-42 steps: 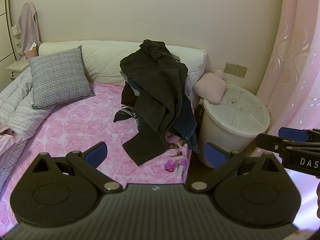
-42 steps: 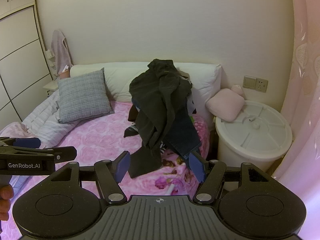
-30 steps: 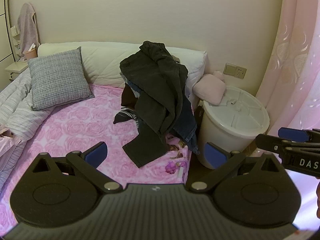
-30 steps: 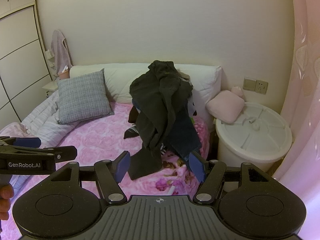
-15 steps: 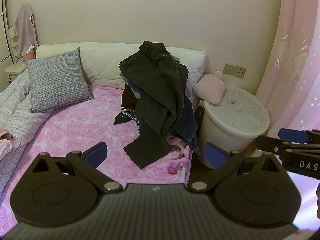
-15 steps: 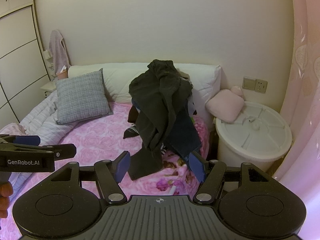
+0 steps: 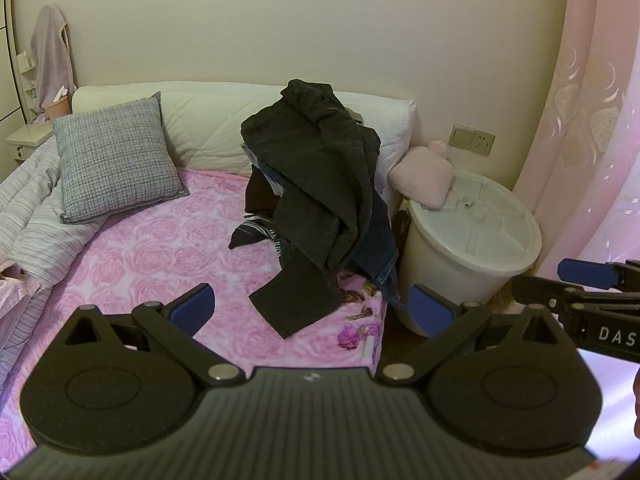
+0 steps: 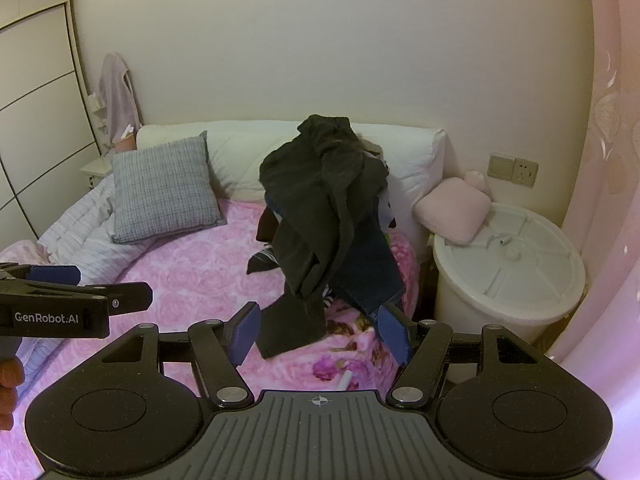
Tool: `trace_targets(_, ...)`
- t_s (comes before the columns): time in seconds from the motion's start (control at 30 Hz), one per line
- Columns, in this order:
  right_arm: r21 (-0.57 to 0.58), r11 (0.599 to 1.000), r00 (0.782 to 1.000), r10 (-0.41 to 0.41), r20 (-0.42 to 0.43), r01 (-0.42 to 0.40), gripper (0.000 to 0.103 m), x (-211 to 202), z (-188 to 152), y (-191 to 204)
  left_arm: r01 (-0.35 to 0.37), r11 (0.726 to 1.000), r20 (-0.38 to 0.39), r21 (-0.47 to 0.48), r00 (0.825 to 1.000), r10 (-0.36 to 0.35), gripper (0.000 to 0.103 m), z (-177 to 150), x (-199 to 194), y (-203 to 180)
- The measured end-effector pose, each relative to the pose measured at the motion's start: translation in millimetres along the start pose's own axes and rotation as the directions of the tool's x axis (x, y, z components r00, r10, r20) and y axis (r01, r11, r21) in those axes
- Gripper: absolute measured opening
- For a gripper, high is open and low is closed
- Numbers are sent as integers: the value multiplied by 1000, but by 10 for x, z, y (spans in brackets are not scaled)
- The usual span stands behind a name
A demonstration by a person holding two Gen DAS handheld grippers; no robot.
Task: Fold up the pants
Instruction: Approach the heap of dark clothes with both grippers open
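Note:
A heap of clothes stands at the head of the bed, topped by dark grey pants (image 7: 320, 176) (image 8: 324, 208) whose one leg trails down onto the pink rose bedspread (image 7: 160, 256) (image 8: 200, 276). Blue jeans (image 7: 376, 248) (image 8: 368, 272) hang under them on the right. My left gripper (image 7: 310, 308) is open, well short of the heap and holding nothing. My right gripper (image 8: 320, 330) is open too, nothing between its blue pads, with the trailing pant leg seen beyond it. Each gripper shows at the edge of the other's view.
A grey checked cushion (image 7: 114, 160) leans on the white headboard pillow (image 7: 208, 120). A striped quilt (image 7: 28, 208) lies bunched at the left. A white lidded bin (image 7: 468, 248) with a pink pillow (image 7: 424, 178) on it stands right of the bed, beside a pink curtain (image 7: 592, 140).
Both views have drifted slightly to the right and a little closer to the bed. The heap of clothes has not moved, and both grippers stay open.

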State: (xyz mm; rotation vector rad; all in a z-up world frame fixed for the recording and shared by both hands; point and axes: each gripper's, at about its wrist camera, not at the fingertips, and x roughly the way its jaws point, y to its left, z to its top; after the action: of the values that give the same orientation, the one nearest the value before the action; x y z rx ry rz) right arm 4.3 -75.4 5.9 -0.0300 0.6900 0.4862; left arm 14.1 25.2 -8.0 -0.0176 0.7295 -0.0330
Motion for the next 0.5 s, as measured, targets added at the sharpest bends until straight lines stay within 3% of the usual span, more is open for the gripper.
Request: trace_targets(0.5,17,1000,1000,-20,-16,20,62,124,32,-21,8,1000,-23,1,1000,-8,102,107,209,48)
